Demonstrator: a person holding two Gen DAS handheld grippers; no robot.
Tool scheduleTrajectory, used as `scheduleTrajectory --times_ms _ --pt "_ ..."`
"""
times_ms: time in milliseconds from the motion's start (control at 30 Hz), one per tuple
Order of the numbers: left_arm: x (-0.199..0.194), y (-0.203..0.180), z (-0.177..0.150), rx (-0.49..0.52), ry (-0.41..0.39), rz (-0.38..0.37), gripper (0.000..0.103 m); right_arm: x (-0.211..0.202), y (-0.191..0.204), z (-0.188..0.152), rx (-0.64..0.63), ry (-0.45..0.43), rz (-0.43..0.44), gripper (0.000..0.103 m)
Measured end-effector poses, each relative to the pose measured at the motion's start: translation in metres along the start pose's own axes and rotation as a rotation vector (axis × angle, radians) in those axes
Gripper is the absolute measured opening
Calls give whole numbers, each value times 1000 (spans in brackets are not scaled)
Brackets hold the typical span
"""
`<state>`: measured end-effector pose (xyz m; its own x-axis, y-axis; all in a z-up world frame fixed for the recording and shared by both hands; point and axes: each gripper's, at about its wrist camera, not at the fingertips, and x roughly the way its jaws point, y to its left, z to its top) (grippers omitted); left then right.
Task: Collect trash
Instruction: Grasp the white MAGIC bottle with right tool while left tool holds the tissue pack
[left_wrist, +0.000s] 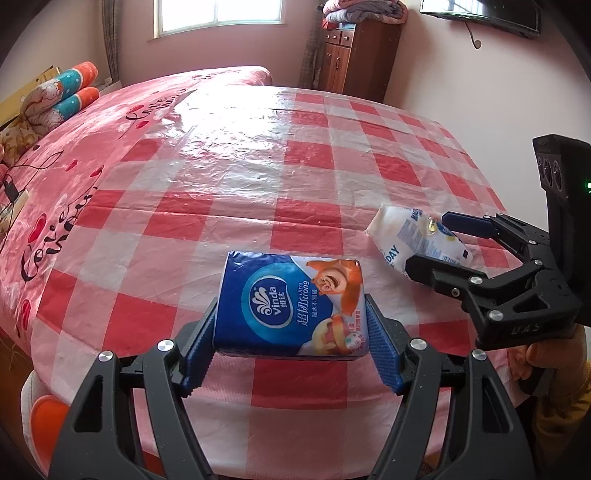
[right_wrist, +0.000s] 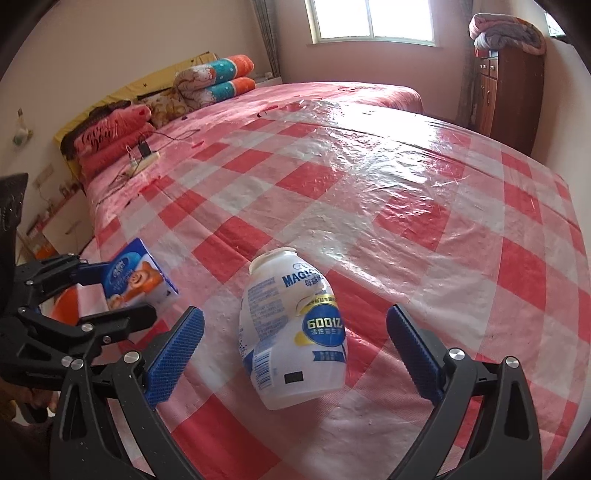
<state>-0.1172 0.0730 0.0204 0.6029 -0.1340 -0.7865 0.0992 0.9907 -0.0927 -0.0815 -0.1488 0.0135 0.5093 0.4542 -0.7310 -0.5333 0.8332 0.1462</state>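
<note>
A blue Vinda tissue pack (left_wrist: 291, 306) sits between the blue pads of my left gripper (left_wrist: 291, 352), which is shut on its two sides and holds it over the checked tablecloth (left_wrist: 258, 177). In the right wrist view the same pack (right_wrist: 136, 277) shows tilted in the left gripper (right_wrist: 125, 295). A crushed white drink bottle (right_wrist: 291, 332) with blue print lies on its side on the cloth. My right gripper (right_wrist: 295, 356) stands open around it, with a gap on each side of the bottle. From the left wrist view, the bottle (left_wrist: 402, 236) and right gripper (left_wrist: 441, 247) are at the right.
The table (right_wrist: 424, 206) has a red-and-white checked plastic cover. Behind it is a bed (right_wrist: 221, 122) with pink bedding, rolled pillows (right_wrist: 221, 74) and a power strip with cables (right_wrist: 146, 157). A wooden cabinet (right_wrist: 506, 96) stands at the back right, under a folded quilt.
</note>
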Motion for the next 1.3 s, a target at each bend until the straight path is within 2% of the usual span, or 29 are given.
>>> scheduleTrajectory --times_ms 100,133,200,667,800,1000,1300 --pt "0 3 -2 -6 1 -5 73 3 2 1 -8 8 -20 95" --pt "0 3 -3 -9 1 -5 73 3 3 1 -11 12 -28 86" --pt "0 6 -4 -15 1 -7 73 8 4 1 -13 30 -47 76" --pt "-6 25 -8 -41 -13 -3 73 14 10 2 -40 39 -118 76" --pt "-7 31 -11 -51 -14 -5 73 17 15 2 -68 46 -139 65" --pt "-11 41 -16 -59 -17 -4 73 17 20 2 -90 46 -156 55" --pt "-18 58 -23 -75 -21 -3 73 10 18 2 -76 16 -150 55"
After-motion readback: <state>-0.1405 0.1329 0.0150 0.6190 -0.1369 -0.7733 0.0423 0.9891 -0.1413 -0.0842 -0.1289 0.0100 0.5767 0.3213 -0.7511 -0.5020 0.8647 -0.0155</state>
